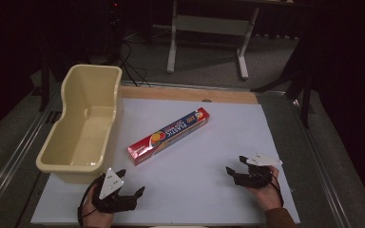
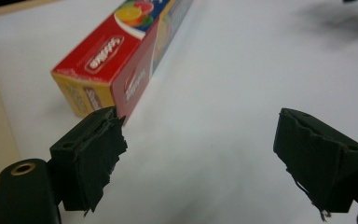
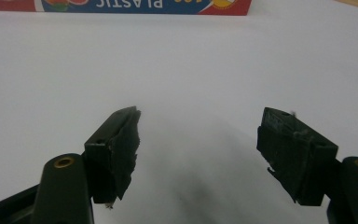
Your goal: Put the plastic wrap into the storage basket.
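A long red and blue plastic wrap box [image 1: 169, 135] lies slantwise on the white board [image 1: 218, 142], near the middle. My left gripper [image 1: 130, 183] rests low at the front left, open and empty, with the box's near end [image 2: 107, 70] just beyond its left jaw. At the front right my right gripper [image 1: 236, 164] is open too, nothing between its jaws, pointing toward the box [image 3: 140, 5] across bare white board [image 3: 191, 70].
A cream plastic tub [image 1: 83, 123] stands empty at the left edge of the board, right beside the box's near end. A strip of wooden tabletop [image 1: 190, 94] runs behind the board. White desk legs [image 1: 173, 42] stand on the floor beyond.
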The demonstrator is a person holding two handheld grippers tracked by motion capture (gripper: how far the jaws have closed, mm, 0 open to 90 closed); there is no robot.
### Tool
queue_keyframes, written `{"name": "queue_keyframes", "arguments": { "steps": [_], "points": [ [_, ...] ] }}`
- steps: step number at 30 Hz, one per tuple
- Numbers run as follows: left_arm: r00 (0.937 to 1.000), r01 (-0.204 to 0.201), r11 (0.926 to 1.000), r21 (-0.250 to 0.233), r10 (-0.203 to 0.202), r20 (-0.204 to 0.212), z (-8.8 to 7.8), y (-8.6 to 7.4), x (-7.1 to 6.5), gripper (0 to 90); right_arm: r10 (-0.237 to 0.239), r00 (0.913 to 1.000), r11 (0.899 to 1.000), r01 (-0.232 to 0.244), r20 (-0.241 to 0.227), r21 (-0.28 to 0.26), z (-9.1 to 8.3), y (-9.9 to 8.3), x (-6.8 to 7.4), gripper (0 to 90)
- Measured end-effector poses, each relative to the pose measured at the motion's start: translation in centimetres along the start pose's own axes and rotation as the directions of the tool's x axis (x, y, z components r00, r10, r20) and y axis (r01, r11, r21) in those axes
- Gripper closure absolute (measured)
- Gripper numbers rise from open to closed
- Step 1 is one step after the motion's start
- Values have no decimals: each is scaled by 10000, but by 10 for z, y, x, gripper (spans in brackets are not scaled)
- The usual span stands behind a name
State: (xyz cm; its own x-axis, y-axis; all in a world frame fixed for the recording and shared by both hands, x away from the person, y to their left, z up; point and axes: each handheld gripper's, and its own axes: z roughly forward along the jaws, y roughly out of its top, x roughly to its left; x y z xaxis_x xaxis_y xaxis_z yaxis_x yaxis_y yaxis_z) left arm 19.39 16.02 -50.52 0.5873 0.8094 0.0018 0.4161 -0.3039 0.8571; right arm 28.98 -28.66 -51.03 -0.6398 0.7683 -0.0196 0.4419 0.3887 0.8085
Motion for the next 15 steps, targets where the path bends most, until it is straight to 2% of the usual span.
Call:
{"name": "queue_keyframes", "arguments": {
  "steps": [7,15],
  "points": [
    [10000,-50,9999,-109,50,4,1,1,1,154,166,9999,9999,-166,12,-14,2,0,-4,284],
    [10000,-80,9997,-236,81,34,1,2,-1,154,61,10000,10000,-61,-11,-23,3,0,-2,285]
  ]
}}
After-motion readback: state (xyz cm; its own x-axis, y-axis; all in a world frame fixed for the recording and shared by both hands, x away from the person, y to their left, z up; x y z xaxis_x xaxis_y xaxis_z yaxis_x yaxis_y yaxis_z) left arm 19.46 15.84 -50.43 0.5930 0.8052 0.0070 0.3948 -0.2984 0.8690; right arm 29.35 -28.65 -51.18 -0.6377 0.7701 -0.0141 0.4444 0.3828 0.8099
